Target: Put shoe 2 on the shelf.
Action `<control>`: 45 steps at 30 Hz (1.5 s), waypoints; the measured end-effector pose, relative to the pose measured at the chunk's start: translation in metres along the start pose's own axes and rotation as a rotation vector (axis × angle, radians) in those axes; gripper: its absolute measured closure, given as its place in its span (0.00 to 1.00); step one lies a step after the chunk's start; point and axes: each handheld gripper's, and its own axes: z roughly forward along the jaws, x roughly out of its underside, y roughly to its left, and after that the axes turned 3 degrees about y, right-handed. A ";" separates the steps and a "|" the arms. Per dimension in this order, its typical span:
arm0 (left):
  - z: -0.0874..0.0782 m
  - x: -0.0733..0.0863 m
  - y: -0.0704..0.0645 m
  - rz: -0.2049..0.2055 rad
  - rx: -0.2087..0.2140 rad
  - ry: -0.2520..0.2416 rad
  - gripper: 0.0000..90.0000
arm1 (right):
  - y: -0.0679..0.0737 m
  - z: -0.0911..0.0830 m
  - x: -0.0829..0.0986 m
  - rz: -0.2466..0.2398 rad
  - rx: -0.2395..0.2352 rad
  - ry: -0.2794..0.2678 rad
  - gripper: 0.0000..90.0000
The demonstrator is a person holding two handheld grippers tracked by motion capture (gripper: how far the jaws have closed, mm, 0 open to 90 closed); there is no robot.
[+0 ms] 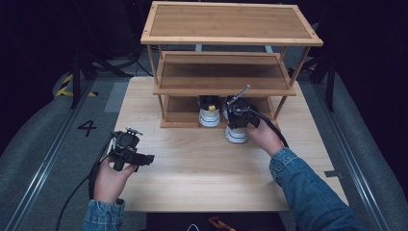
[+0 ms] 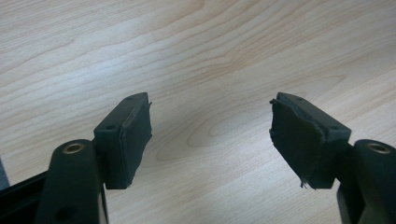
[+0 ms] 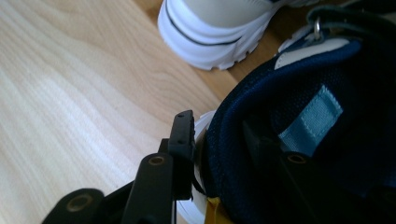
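Left gripper (image 1: 144, 159), jaws spread wide, hovers empty over the table (image 1: 202, 168). Centre: one sneaker (image 1: 210, 111) rests on the rack's (image 1: 231, 24) bottom shelf. Right gripper (image 1: 236, 115) clamps the second sneaker's (image 1: 236, 133) navy collar, just beside the first.

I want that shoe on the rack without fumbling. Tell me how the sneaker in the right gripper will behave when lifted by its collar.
The sneaker will probably sag: the right gripper pinches only its soft padded navy collar, which looks compressible. The thick white sole suggests the toe would dip, being the heavier end. The knit fabric seems grippy, so slipping looks unlikely.
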 end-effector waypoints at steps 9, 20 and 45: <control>0.001 -0.003 0.002 -0.003 0.002 0.006 0.26 | 0.007 -0.003 0.000 -0.048 0.073 -0.032 0.62; 0.010 -0.024 -0.006 0.050 0.017 0.014 0.24 | 0.014 -0.040 0.017 -0.045 0.140 -0.180 0.62; 0.024 -0.054 -0.020 0.093 0.049 0.034 0.28 | 0.024 -0.032 0.074 0.092 0.154 -0.220 0.79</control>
